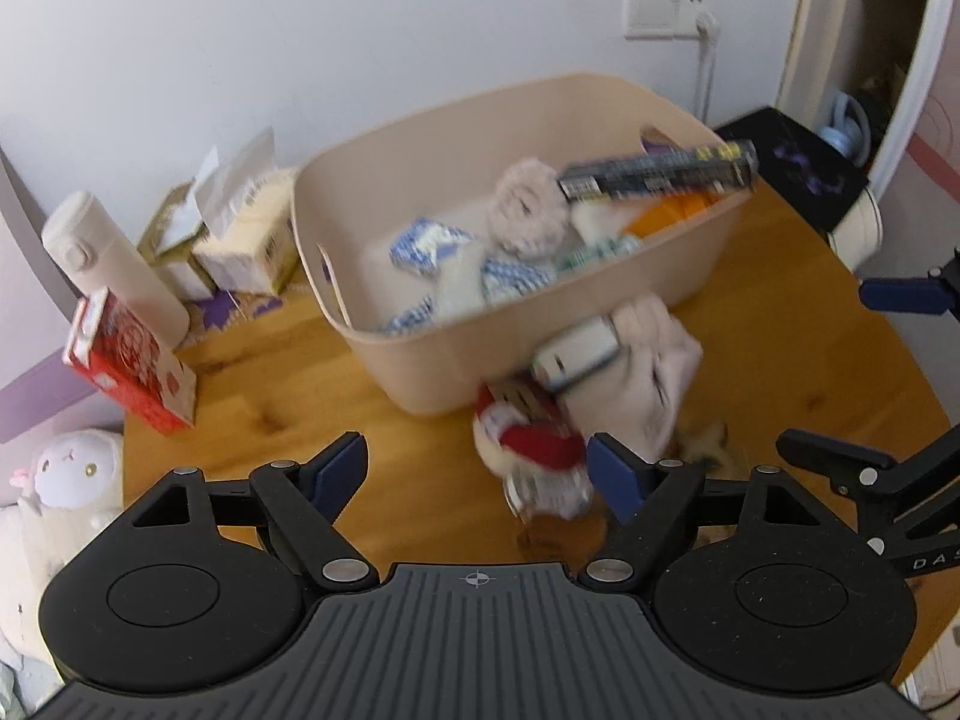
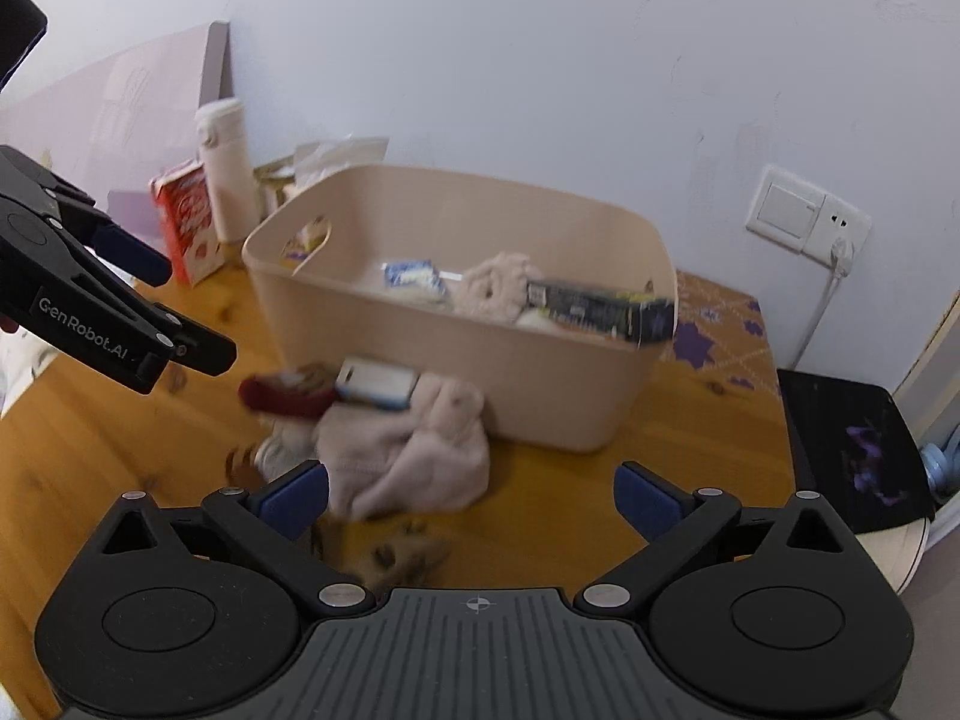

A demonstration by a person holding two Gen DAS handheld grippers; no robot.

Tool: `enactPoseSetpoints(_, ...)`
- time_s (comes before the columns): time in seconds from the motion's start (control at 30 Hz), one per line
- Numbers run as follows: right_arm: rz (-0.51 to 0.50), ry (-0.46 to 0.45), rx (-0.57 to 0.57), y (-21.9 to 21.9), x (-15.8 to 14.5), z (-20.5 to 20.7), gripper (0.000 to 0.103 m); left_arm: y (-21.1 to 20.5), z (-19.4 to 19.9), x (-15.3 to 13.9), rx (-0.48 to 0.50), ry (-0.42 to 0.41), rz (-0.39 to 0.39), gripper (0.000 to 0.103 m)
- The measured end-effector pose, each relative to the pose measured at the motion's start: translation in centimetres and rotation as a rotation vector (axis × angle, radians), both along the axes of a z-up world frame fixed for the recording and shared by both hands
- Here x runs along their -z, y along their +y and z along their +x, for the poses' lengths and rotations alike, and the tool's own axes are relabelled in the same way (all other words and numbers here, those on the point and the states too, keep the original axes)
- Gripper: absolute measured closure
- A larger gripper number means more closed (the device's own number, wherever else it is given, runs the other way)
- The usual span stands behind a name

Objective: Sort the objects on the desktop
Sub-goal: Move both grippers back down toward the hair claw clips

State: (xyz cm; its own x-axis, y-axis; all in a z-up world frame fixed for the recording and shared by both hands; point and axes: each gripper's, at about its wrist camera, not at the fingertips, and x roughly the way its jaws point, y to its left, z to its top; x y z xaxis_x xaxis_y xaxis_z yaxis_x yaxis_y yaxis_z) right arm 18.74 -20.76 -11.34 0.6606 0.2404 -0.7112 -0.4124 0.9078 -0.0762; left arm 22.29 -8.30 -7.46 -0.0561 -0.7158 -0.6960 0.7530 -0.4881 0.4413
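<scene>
1. Both grippers are mine. From the left wrist camera, my left gripper [image 1: 477, 471] is wide open and holds nothing. It hangs over the wooden table [image 1: 270, 414].
2. Just ahead of it lies a small pile: a red and white thing [image 1: 528, 444], a white box [image 1: 576, 354] and a pink cloth [image 1: 648, 372]. The pile sits right against the front wall of the tan bin [image 1: 432, 372].
3. The bin already has things inside. A long dark box [image 1: 657, 171] sticks out over its rim.
4. My right gripper [image 1: 852, 372] shows at the edge of this view. Most of it is cut off.
5. From the right wrist camera, my right gripper [image 2: 471, 495] is also wide open and empty. The pink cloth [image 2: 414, 450] is just in front of its left finger.
6. My left gripper [image 2: 150, 312] is on the left of this view, near the red and white thing [image 2: 288, 399].
7. What could go wrong: both grippers are close to the same pile, so they could bump. If I pull the cloth, the white box [image 2: 378, 384] resting on it could slide off. The long dark box [image 2: 600, 306] could tip out if I knock the bin [image 2: 540, 390].
8. Hard to see: the pile is blurry. I cannot tell what the red and white thing is. Something brown lies under the cloth, too blurry to name.
</scene>
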Motion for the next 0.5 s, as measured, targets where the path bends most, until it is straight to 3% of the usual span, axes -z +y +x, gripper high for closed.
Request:
enactPoseSetpoints(0.27,-0.025,0.035,-0.055,-0.2,2.0,-2.8,0.0,1.8,0.9,3.3,0.027,-0.022,0.061,0.021)
enactPoseSetpoints(0.5,-0.024,0.066,-0.119,-0.3,3.4,-3.5,0.0,1.6,2.2,5.4,0.002,0.011,0.121,0.021)
